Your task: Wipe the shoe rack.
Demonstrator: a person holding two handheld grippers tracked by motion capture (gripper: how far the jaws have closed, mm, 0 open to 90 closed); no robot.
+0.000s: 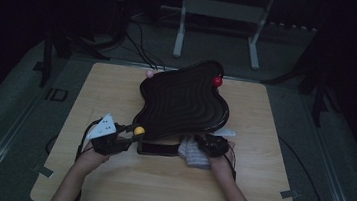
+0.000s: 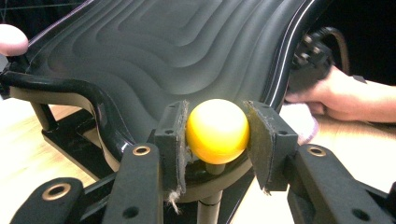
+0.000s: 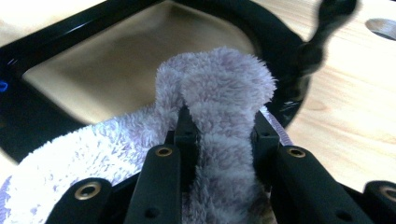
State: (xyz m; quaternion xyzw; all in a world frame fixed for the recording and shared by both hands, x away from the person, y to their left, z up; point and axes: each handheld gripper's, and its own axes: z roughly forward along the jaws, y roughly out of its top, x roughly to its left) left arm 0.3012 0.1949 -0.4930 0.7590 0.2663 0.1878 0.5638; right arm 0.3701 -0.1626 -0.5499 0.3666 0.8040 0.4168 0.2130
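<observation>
Fluffy pale-lilac cloth [image 3: 219, 140] sat bunched between the jaws of the right gripper [image 3: 223, 128], which were clamped tight on a thick fold of it; the rest of the cloth spilled down and to the left in the right gripper view. In the high view the same cloth [image 1: 193, 154] lay near the middle of the surface's near half, just beside the right gripper [image 1: 212, 145] and touching the low black base [image 1: 157, 148] of the tilted tray. Beyond the held fold, a dull tan panel framed in glossy black [image 3: 116, 70] lay close behind the cloth.

Large black wavy-edged tray with stepped ridges [image 1: 182, 101] stood tilted over the middle of the light wooden surface [image 1: 167, 185], its high end toward the far edge. A red ball knob [image 1: 217, 81] sat at its far right rim, a pale pink knob [image 1: 149, 73] at its far left rim.

Left gripper [image 2: 217, 135] held the round yellow ball knob [image 2: 217, 130] on its short post at the tray's near left corner: both pads pressed against the ball's sides, jaws partway apart around it. High view placed this left gripper [image 1: 130, 134] toward the surface's near left, hand behind it. Right hand [image 2: 345, 95] showed past the tray's rim in the left gripper view, resting by the cloth [image 2: 303, 121].
</observation>
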